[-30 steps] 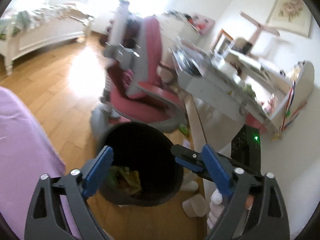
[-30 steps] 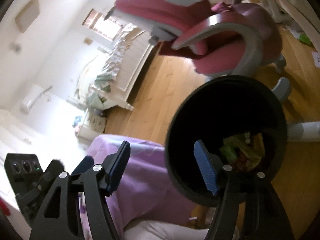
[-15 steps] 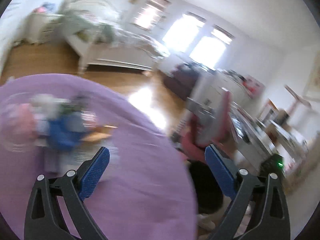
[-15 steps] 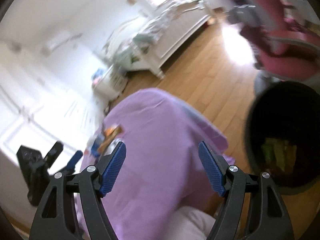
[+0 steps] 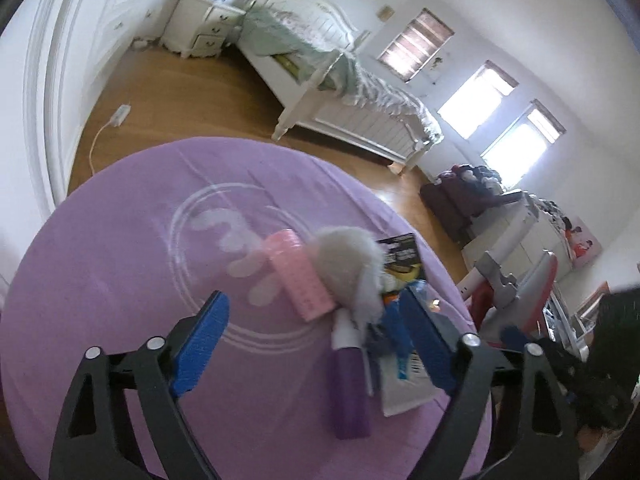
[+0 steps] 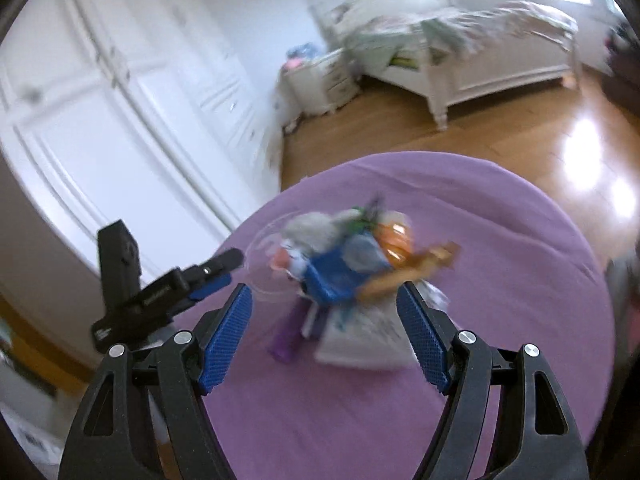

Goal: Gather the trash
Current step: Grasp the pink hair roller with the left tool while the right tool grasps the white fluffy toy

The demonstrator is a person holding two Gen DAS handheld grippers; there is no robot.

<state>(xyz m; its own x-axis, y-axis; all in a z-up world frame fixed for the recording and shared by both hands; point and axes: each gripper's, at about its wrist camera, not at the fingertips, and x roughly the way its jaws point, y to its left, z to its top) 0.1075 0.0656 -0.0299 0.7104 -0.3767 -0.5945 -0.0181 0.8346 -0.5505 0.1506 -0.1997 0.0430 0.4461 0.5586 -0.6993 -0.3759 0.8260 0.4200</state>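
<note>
On the purple worktop (image 5: pixel 120 280), litter heap (image 5: pixel 372 292) ahead of both claws, nearer right claw (image 6: pixel 324 328); purple tube (image 5: pixel 350 392) lengthwise toward the camera. Left claw (image 5: pixel 316 344) empty, closing slightly, heap off its right tip. Right claw wide, empty, touching nothing

The right gripper (image 6: pixel 325 334) hangs with jaws apart and nothing between them, above a purple cloth (image 6: pixel 500 264). Just beyond lies a blurred trash heap (image 6: pixel 352 264). The left gripper (image 6: pixel 218 270) reaches in from the left. A white bed (image 6: pixel 472 52) stands far right.
</note>
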